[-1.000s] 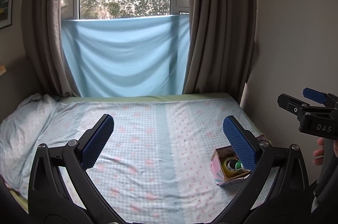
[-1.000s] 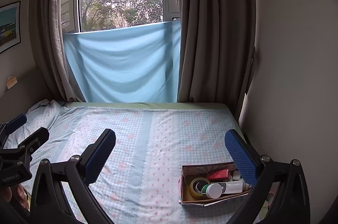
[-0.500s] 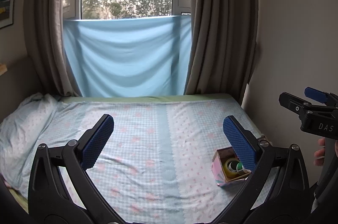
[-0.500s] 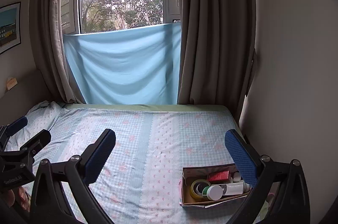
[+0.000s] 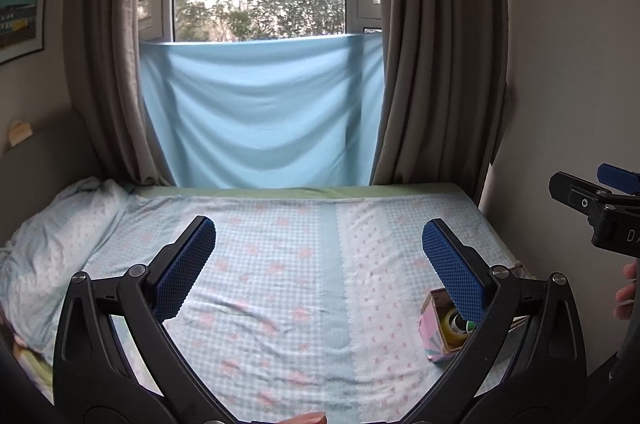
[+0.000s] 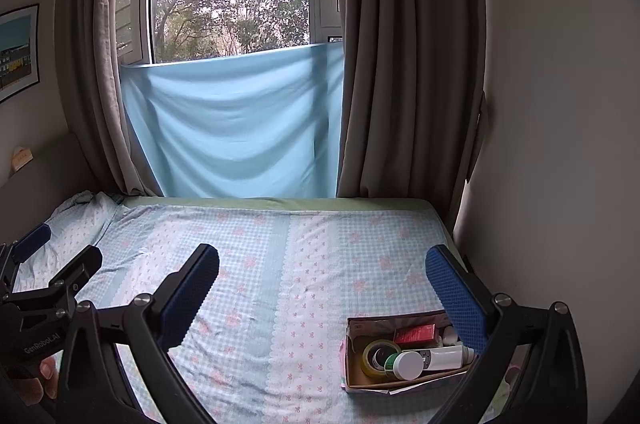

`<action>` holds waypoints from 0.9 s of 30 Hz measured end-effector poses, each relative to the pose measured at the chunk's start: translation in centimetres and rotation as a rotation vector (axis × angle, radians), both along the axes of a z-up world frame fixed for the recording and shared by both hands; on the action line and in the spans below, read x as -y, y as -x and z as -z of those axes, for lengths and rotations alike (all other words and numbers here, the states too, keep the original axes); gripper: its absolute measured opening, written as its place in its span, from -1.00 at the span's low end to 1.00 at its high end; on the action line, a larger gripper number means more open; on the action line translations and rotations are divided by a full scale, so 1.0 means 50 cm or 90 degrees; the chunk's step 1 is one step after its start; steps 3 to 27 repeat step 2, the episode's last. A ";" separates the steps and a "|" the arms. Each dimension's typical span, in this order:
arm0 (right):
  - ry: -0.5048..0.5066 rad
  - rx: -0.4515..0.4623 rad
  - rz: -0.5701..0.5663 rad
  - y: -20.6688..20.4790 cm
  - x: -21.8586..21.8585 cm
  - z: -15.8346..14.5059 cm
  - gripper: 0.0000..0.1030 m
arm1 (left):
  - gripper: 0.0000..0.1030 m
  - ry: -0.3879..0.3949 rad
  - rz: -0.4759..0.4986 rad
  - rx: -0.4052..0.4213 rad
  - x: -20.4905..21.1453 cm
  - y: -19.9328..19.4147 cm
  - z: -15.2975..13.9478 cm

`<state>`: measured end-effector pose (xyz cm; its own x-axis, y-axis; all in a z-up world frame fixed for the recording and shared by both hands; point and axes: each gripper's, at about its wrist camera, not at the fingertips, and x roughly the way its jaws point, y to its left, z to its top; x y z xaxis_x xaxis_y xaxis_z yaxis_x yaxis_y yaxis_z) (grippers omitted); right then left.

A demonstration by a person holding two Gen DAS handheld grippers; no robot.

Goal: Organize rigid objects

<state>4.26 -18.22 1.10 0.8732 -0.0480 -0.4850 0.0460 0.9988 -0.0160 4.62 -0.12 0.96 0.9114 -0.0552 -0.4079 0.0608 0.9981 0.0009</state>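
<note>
An open cardboard box (image 6: pixel 352 356) sits on the bed at the front right. It holds a tape roll (image 6: pixel 378 354), a red box (image 6: pixel 414 334), a white-capped green bottle (image 6: pixel 404 365) and a white tube (image 6: pixel 444 356). The box also shows in the left wrist view (image 5: pixel 434 334), partly behind my finger. My left gripper (image 5: pixel 318 252) is open and empty, held above the bed. My right gripper (image 6: pixel 322 278) is open and empty, above and just left of the box. Each gripper shows at the edge of the other's view.
The bed (image 6: pixel 280 264) has a blue checked sheet with pink flowers. A pillow (image 5: pixel 60 224) lies at the left. Curtains (image 6: pixel 400 64) and a hanging blue cloth (image 6: pixel 236 128) stand behind the bed. A wall (image 6: pixel 540 144) runs along the right side.
Both grippers have drifted slightly back and up, so the box sits a little lower in both views. Both stay open and empty.
</note>
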 end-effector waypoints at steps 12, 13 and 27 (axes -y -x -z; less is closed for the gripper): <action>0.000 -0.005 0.001 -0.003 -0.002 0.002 1.00 | 1.00 0.002 -0.005 0.003 -0.002 -0.001 0.000; 0.000 -0.005 0.001 -0.003 -0.002 0.002 1.00 | 1.00 0.002 -0.005 0.003 -0.002 -0.001 0.000; 0.000 -0.005 0.001 -0.003 -0.002 0.002 1.00 | 1.00 0.002 -0.005 0.003 -0.002 -0.001 0.000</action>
